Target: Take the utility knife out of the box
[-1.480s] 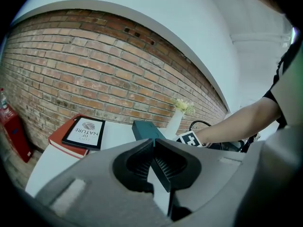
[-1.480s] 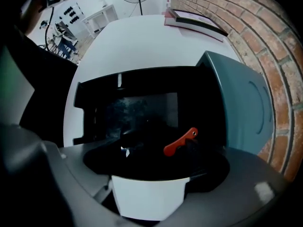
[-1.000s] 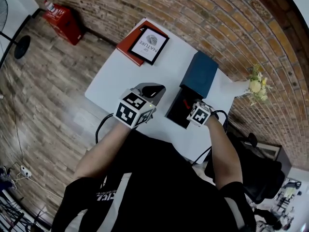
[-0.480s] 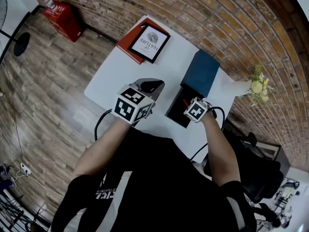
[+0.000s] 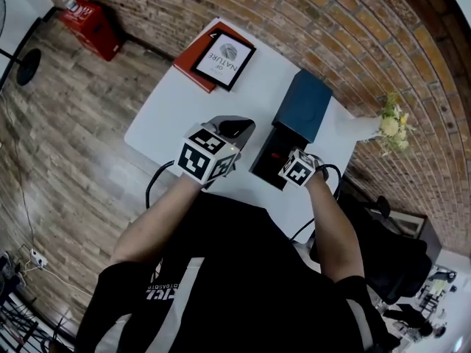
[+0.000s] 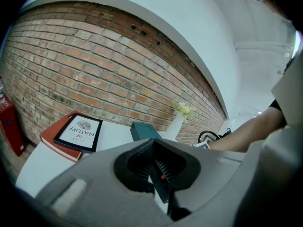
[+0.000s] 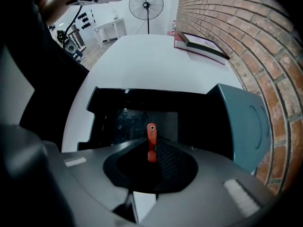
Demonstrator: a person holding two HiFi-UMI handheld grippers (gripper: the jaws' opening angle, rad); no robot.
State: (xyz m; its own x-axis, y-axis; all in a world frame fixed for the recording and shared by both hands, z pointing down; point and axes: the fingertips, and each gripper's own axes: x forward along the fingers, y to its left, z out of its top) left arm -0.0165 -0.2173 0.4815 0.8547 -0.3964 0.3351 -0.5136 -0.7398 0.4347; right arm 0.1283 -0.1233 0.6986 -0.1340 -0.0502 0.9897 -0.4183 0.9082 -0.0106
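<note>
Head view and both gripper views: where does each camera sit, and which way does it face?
Head view: on the person's head, looking steeply down at the table and open box; both arms show.
Left gripper view: on the left gripper, facing about level toward the brick wall; its shut jaws and the right arm show.
Right gripper view: on the right gripper, facing down into the box; its jaws are closing with the orange utility knife between them.
Both gripper views share the teal lid.
</note>
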